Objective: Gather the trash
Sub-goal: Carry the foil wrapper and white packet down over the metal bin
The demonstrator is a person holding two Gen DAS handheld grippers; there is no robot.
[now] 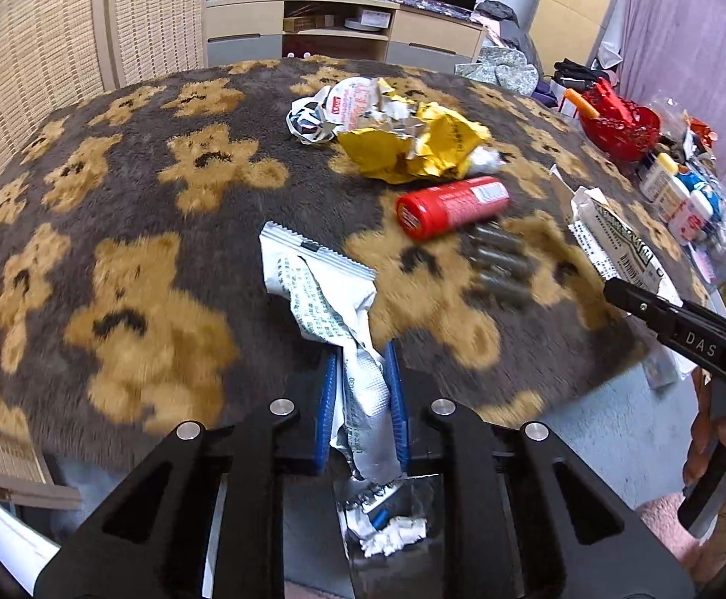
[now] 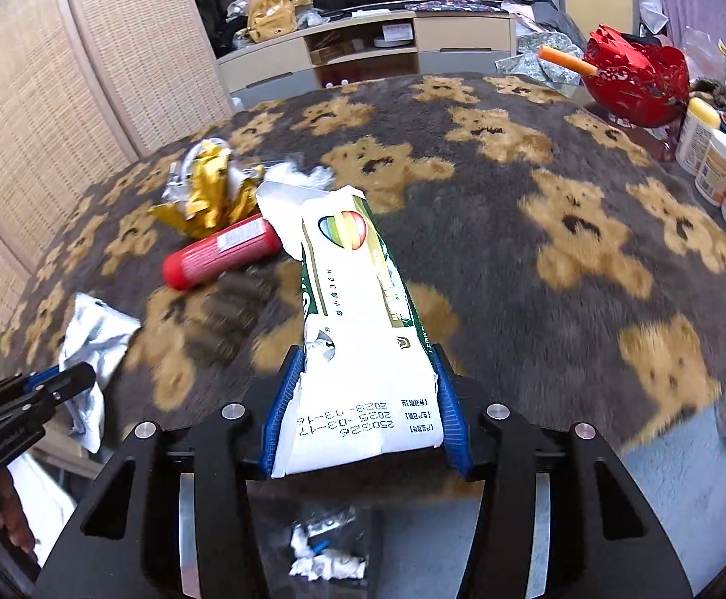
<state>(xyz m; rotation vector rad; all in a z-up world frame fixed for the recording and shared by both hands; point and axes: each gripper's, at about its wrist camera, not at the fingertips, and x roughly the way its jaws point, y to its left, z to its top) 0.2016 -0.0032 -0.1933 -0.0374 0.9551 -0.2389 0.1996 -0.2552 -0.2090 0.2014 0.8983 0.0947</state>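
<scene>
My left gripper (image 1: 362,364) is shut on a crumpled silver-white wrapper (image 1: 323,294), lifted above the bear-patterned cloth (image 1: 138,189) near the table's front edge. My right gripper (image 2: 363,374) is shut on a white and green carton (image 2: 358,309), whose blue pads press its sides. On the cloth lie a red tube (image 1: 450,207), a yellow crumpled wrapper (image 1: 413,145), a white printed wrapper (image 1: 343,105) and a dark blister strip (image 1: 500,264). A bin below (image 1: 388,524) holds scraps of paper. In the right wrist view the left gripper (image 2: 63,384) shows at the lower left with its wrapper (image 2: 93,349).
A red basket (image 2: 637,80) with an orange stick stands at the far right, with white bottles (image 2: 717,169) beside it. A wicker screen (image 1: 38,50) stands to the left and a TV cabinet (image 1: 343,30) behind the table. A hand (image 1: 712,459) holds the right gripper's grip.
</scene>
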